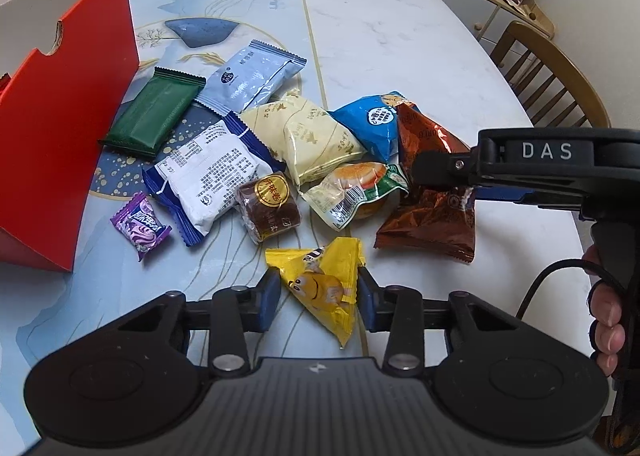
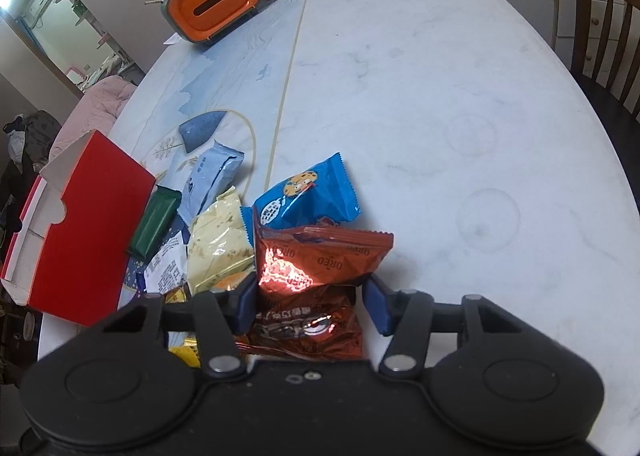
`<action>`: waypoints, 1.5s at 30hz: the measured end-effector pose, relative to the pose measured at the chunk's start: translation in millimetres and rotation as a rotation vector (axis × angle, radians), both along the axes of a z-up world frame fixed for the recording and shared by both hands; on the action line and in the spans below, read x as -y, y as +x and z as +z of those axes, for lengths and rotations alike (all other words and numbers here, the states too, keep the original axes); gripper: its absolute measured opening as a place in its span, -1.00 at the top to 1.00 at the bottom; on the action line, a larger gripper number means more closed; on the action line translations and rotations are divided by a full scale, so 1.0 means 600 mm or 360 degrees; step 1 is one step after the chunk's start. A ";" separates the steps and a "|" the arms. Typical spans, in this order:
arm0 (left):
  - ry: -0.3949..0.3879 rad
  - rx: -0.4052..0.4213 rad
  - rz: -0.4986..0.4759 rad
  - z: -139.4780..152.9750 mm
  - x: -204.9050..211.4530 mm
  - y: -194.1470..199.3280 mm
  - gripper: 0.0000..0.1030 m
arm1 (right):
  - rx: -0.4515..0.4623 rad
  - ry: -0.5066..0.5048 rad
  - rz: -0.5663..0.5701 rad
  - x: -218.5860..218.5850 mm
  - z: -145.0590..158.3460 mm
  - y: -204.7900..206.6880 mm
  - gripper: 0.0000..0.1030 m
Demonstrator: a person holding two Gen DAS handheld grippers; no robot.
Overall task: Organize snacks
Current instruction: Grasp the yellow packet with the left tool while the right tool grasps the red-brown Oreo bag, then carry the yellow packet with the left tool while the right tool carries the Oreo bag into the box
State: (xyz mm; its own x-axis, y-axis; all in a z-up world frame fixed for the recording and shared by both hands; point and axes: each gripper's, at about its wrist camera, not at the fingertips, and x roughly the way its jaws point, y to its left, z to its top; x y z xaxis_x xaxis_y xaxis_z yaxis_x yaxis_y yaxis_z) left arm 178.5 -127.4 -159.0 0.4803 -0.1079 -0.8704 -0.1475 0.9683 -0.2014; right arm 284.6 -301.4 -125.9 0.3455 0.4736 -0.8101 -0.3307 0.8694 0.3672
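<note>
Several snack packets lie in a pile on the table (image 1: 400,36). My left gripper (image 1: 319,298) is open, its jaws on either side of a yellow packet (image 1: 324,284) that lies on the table. My right gripper (image 2: 310,304) is open, its jaws around a brown Oreo packet (image 2: 320,260); that packet also shows in the left wrist view (image 1: 432,216). An open red box (image 1: 60,144) stands at the left and shows in the right wrist view (image 2: 88,224) too.
The pile holds a green bar (image 1: 156,112), a pale blue packet (image 1: 252,76), a white-and-blue packet (image 1: 208,176), a cream packet (image 1: 308,140), a blue cookie packet (image 1: 372,120), a brown roll (image 1: 268,204), a burger-print packet (image 1: 352,188) and a purple candy (image 1: 142,226). An orange tissue box (image 2: 216,0) and a chair (image 1: 548,76) stand beyond.
</note>
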 end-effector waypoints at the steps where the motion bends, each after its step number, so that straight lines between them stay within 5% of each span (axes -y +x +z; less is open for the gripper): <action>1: 0.0000 0.0001 -0.0001 0.000 0.000 -0.001 0.26 | 0.0006 -0.0002 0.0001 0.000 0.002 -0.003 -0.02; 13: -0.0068 0.0013 0.0044 0.023 -0.019 -0.025 0.31 | 0.0080 -0.0010 -0.0001 0.013 0.039 -0.043 0.02; 25: -0.0127 0.0104 0.0140 0.102 -0.074 -0.063 0.31 | 0.0170 0.0004 0.0057 0.009 0.109 -0.090 0.02; 45: -0.0064 0.0254 0.0283 0.212 -0.230 -0.109 0.31 | 0.0349 0.0036 0.0244 -0.121 0.208 -0.148 0.02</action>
